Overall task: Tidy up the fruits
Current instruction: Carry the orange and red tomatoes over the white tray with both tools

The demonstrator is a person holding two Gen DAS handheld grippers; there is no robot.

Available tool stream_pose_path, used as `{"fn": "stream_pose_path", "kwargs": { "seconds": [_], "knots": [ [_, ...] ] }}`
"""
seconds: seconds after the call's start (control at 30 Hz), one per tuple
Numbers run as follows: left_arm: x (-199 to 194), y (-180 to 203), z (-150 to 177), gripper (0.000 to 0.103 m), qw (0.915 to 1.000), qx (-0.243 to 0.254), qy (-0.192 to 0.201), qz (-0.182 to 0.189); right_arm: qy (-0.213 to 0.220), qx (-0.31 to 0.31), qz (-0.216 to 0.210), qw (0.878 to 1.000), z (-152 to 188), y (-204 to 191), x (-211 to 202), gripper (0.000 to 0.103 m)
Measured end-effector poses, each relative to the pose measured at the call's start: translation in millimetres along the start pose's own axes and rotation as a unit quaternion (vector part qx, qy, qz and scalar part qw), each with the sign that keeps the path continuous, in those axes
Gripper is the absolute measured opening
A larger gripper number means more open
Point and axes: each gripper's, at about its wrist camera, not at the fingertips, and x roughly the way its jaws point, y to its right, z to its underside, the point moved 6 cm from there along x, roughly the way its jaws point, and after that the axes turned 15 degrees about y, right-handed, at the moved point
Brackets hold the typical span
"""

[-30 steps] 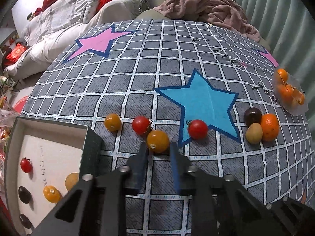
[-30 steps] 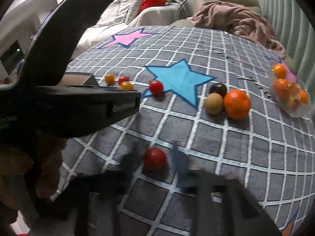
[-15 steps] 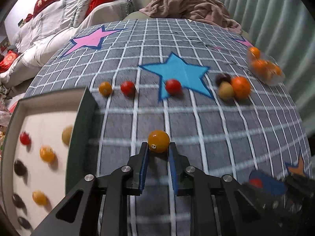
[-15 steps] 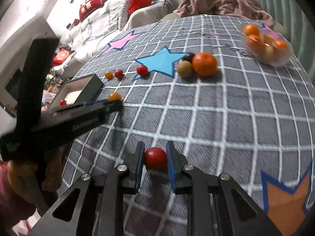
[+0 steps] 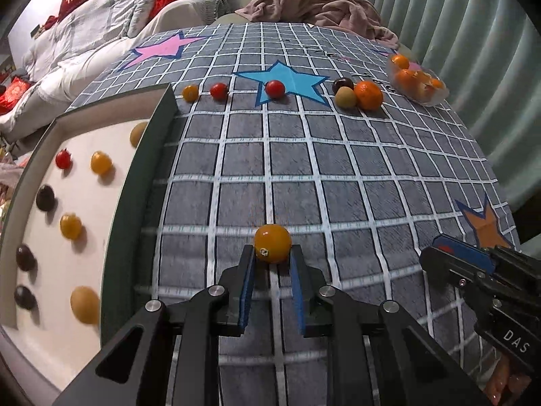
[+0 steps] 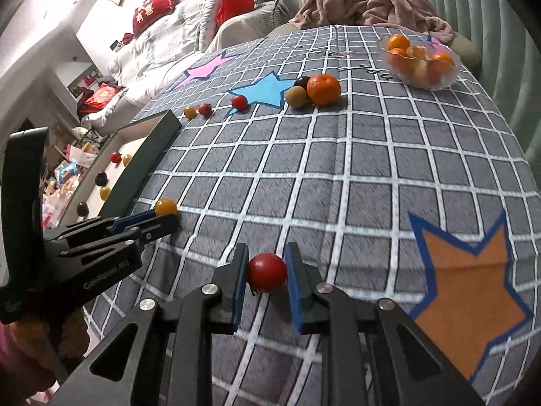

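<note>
My left gripper [image 5: 272,252] is shut on a yellow cherry tomato [image 5: 272,243], held above the checked cloth beside the box. My right gripper [image 6: 266,260] is shut on a red cherry tomato [image 6: 266,272], held above the cloth near its front. The left gripper also shows in the right wrist view [image 6: 161,215]. A dark-walled box [image 5: 142,182] with a pale floor sits at the left and holds several small red, yellow and dark fruits. On the cloth farther back lie a yellow tomato [image 5: 190,92], two red tomatoes [image 5: 219,91], a dark fruit [image 5: 342,85], a tan fruit [image 5: 346,96] and an orange [image 5: 368,95].
A clear bowl [image 5: 436,96] with several oranges stands at the far right of the table [image 5: 372,176]. A pink blanket [image 5: 314,0] on a sofa lies behind the table. Bedding and red cushions are at the back left. The table edge drops off at the right.
Both grippers have pulled back toward the near side, each carrying its tomato. The left one has moved along the box wall; the box now shows larger at the left.
</note>
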Motion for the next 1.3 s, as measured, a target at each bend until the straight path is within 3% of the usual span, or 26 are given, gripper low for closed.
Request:
{"fn": "stream_pose_path", "kwargs": {
  "seconds": [0.57,1.3],
  "knots": [
    [-56.5,-12.8,-11.6,0.022,0.9983,-0.02,0.052,0.018,0.022,-0.009,0.003,1.0,-10.4,-23.5,-33.7,0.024],
    [-106.5,-100.3,-2.4,0.022,0.9927,-0.072,0.095,-0.017,0.01,-0.051,-0.022,0.998,-14.2,-89.8,-27.5,0.024]
  ]
}}
